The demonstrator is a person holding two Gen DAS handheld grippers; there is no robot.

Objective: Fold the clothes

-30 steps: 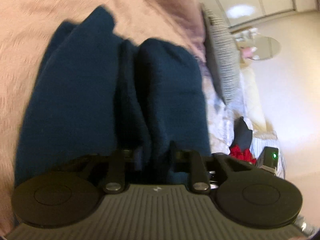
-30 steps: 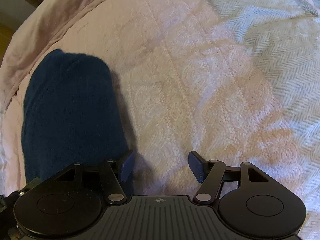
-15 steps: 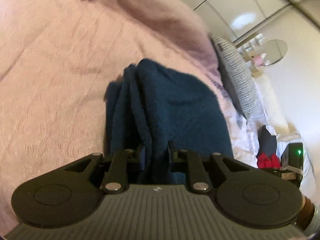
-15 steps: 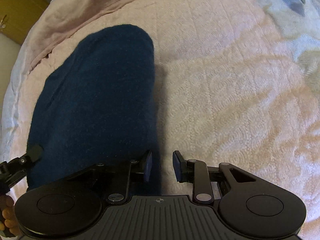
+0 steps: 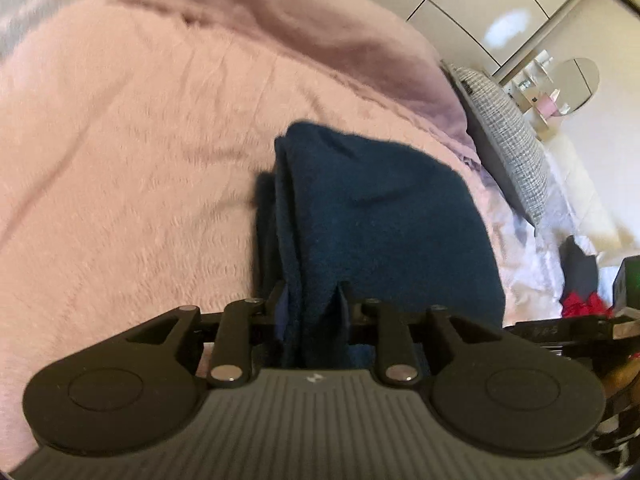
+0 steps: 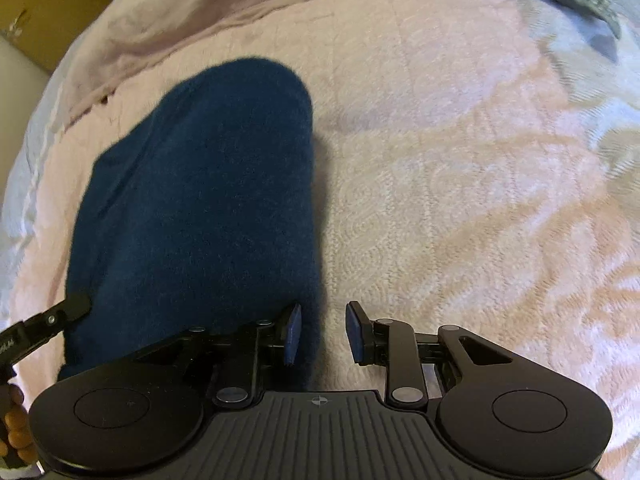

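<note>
A folded dark blue garment (image 5: pixel 380 220) lies on the pink bedspread (image 5: pixel 120 160). My left gripper (image 5: pixel 312 304) is shut on the garment's near edge, with layers of cloth bunched between its fingers. In the right wrist view the same garment (image 6: pixel 200 200) stretches away on the left. My right gripper (image 6: pixel 322 332) is narrowly open at the garment's right edge; its left finger touches the cloth and the right finger is over the bedspread (image 6: pixel 460 200). The left gripper's tip (image 6: pixel 52 320) shows at the far left of that view.
A mauve blanket (image 5: pixel 320 32) is bunched along the bed's far side. A grey checked pillow (image 5: pixel 504 136) lies at the right, with red and black items (image 5: pixel 580 280) beyond it. A pale blue patterned cloth (image 6: pixel 600 80) covers the bed's right side.
The left gripper has stayed clamped on the blue garment and drawn back with it, so the fold lies flatter. The right gripper has narrowed and shifted to the garment's right edge.
</note>
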